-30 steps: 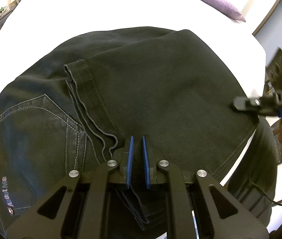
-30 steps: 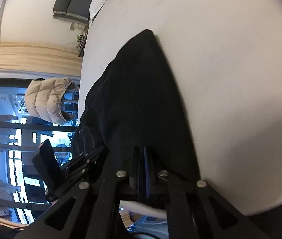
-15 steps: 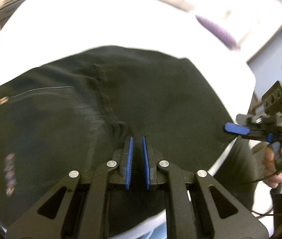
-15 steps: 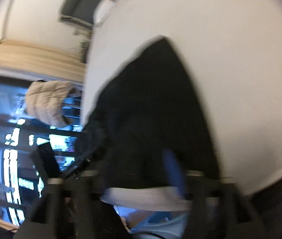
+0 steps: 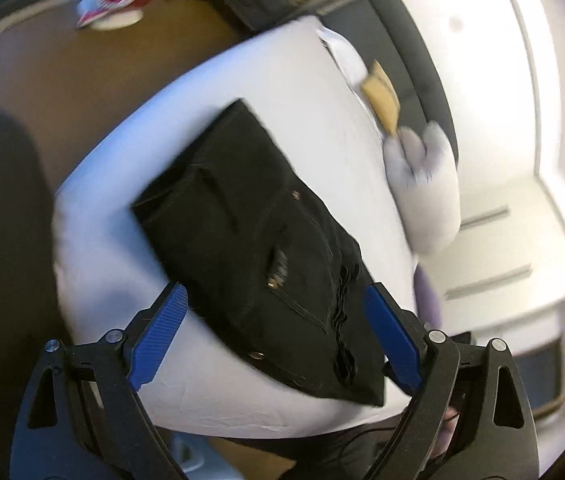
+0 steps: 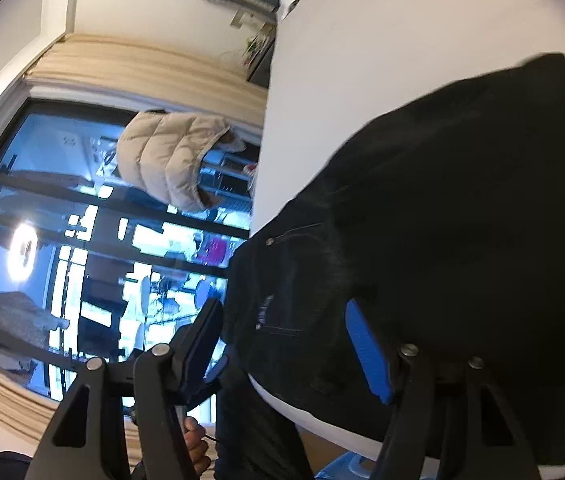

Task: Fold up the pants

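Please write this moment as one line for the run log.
left hand-held gripper: open, empty | right hand-held gripper: open, empty | pants: folded, on white bed

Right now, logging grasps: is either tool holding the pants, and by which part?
Nothing is held. The left tool and right tool are both open, and the folded pants lie free on the bed.

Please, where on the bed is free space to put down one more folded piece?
Free: the white bed strip between the pants and the pillows, and the strip at the bed's near edge. The pants crowd the middle.
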Tool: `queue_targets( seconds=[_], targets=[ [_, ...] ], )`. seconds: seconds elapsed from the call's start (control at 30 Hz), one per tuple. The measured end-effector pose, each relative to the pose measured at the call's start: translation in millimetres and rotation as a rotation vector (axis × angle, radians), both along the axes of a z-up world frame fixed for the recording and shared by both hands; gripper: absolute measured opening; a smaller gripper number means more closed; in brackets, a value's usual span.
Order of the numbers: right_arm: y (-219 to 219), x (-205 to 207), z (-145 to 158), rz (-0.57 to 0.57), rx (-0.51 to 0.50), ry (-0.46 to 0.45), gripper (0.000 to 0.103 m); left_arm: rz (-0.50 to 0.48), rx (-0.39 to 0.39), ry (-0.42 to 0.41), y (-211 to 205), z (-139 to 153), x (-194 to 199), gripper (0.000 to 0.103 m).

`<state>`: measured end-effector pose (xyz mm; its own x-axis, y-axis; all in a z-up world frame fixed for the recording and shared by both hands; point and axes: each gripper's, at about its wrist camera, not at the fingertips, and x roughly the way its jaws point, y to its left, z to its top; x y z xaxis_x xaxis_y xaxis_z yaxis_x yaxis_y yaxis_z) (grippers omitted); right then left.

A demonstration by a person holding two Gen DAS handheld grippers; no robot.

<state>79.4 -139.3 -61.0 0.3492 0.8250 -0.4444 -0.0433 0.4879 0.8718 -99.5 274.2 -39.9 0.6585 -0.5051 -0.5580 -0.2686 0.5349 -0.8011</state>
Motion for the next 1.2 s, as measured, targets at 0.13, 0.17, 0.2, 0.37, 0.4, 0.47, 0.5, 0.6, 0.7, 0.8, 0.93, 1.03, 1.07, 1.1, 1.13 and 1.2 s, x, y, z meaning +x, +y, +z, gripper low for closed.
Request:
queue_targets(
  seconds=[0.13, 0.17, 0.2, 0.37, 0.4, 0.47, 0.5, 0.6, 0.7, 0.8, 0.93, 1.03, 1.07, 1.1, 1.13, 1.2],
  targets=[
    [19, 13, 6, 0.034, 0.011, -0.005, 0.068, 0.019, -0.065, 0.033, 10, -24, 5, 0.09],
    [23, 16, 7, 0.038, 0.011, -0.004, 0.068, 0.028, -0.072, 0.044, 12, -30, 8, 0.09],
    [26, 18, 8, 0.043, 0.01, -0.003, 0.068, 0.042, -0.094, 0.049, 16, -38, 10, 0.09],
    [34, 21, 5, 0.064, 0.015, 0.012, 0.068, 0.098, -0.183, 0.004, 38, -58, 16, 0.09],
    [35, 22, 2, 0.063, 0.016, 0.023, 0.068, 0.103, -0.196, -0.001, 40, -61, 16, 0.089],
    [34, 22, -2, 0.062, 0.019, 0.038, 0.068, 0.101, -0.197, -0.003, 47, -64, 18, 0.084],
    [34, 22, -3, 0.062, 0.021, 0.043, 0.068, 0.093, -0.188, 0.002, 48, -64, 19, 0.074],
    [36, 27, -7, 0.063, 0.013, 0.065, 0.068, 0.071, -0.208, 0.028, 48, -68, 23, 0.03],
    [36, 36, -11, 0.066, 0.006, 0.087, 0.068, 0.058, -0.163, 0.014, 42, -62, 32, 0.025],
    [41, 48, -21, 0.088, -0.013, 0.136, 0.068, 0.025, -0.083, -0.018, 35, -45, 39, 0.021],
    [50, 60, -54, 0.129, -0.132, 0.249, 0.061, -0.02, -0.019, -0.064, 20, -19, 48, 0.019],
    [44, 61, -67, 0.11, -0.085, 0.263, 0.052, -0.064, 0.046, -0.103, 2, 4, 57, 0.019],
    [42, 60, -68, 0.104, -0.08, 0.265, 0.05, -0.085, 0.071, -0.123, -5, 13, 60, 0.019],
    [42, 58, -67, 0.106, -0.086, 0.251, 0.05, -0.101, 0.088, -0.137, -13, 20, 62, 0.019],
    [43, 55, -66, 0.109, -0.094, 0.229, 0.05, -0.121, 0.107, -0.154, -20, 27, 64, 0.019],
    [42, 51, -61, 0.105, -0.099, 0.204, 0.05, -0.169, 0.15, -0.186, -41, 43, 74, 0.019]
  ],
)
